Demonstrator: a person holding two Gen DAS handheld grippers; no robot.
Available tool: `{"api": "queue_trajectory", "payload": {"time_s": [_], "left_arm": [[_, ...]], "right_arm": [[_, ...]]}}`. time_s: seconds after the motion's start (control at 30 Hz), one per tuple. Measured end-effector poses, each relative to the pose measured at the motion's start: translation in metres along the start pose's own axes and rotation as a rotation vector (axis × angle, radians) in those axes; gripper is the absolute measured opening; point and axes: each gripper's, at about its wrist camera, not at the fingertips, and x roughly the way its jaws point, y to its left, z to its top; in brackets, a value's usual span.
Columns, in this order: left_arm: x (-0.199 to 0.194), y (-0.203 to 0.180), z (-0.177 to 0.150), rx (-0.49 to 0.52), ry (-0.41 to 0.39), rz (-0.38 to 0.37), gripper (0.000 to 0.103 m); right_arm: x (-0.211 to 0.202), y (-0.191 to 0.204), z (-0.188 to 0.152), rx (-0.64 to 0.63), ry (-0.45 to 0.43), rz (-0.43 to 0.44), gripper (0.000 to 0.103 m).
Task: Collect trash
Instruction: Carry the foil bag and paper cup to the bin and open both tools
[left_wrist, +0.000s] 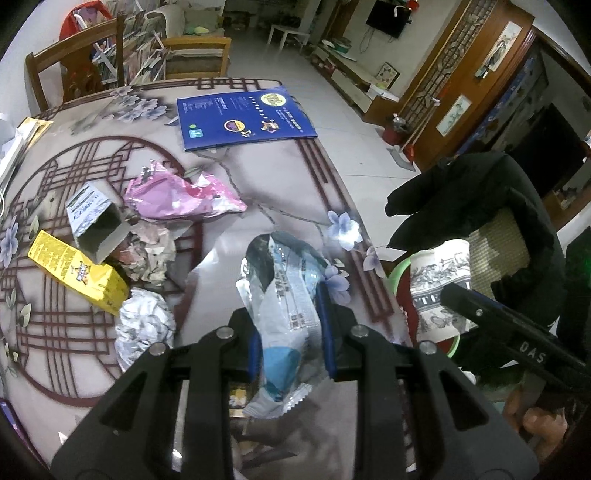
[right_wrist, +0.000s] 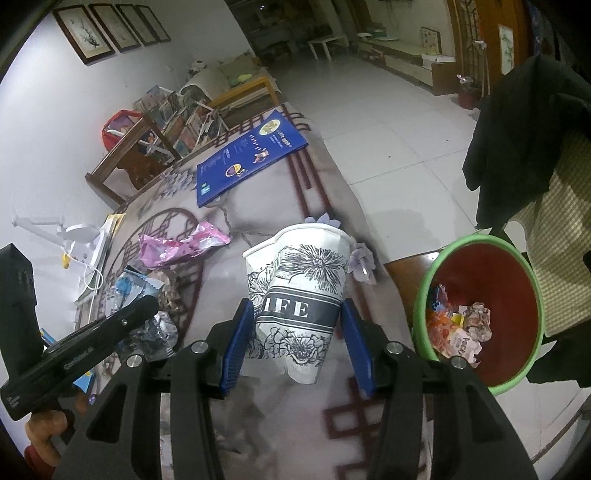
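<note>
My left gripper (left_wrist: 291, 332) is shut on a silver and blue snack wrapper (left_wrist: 284, 291) and holds it above the table. My right gripper (right_wrist: 297, 338) is shut on a crumpled white paper cup (right_wrist: 297, 291) printed with black flowers; the cup also shows in the left wrist view (left_wrist: 439, 288). A green-rimmed red trash bin (right_wrist: 480, 314) with scraps inside stands off the table's right edge, right of the cup. On the table lie a pink wrapper (left_wrist: 177, 195), a grey open carton (left_wrist: 94, 221), a yellow box (left_wrist: 77, 275), crumpled paper (left_wrist: 151, 254) and crumpled foil (left_wrist: 144, 325).
A blue booklet (left_wrist: 243, 118) lies at the far side of the patterned table (left_wrist: 258, 206). A chair draped with a black jacket (left_wrist: 480, 214) stands right of the bin. Wooden chairs (left_wrist: 74, 66) stand beyond the table. A white lamp (right_wrist: 70, 232) sits at the left.
</note>
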Motion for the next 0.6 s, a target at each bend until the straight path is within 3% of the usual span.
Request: {"api": "queue_trajectory", "payload": {"time_s": [0.2, 0.6], "left_arm": [[0.012, -0.028, 0.002, 0.017, 0.016, -0.01, 0.024], [0.049, -0.111, 0.0, 0.139, 0.076, -0.094, 0.024]], "right_arm": [[-0.001, -0.028, 0.006, 0.019, 0.0, -0.01, 0.048], [-0.034, -0.13, 0.003, 0.159, -0.033, -0.111, 0.048]]}}
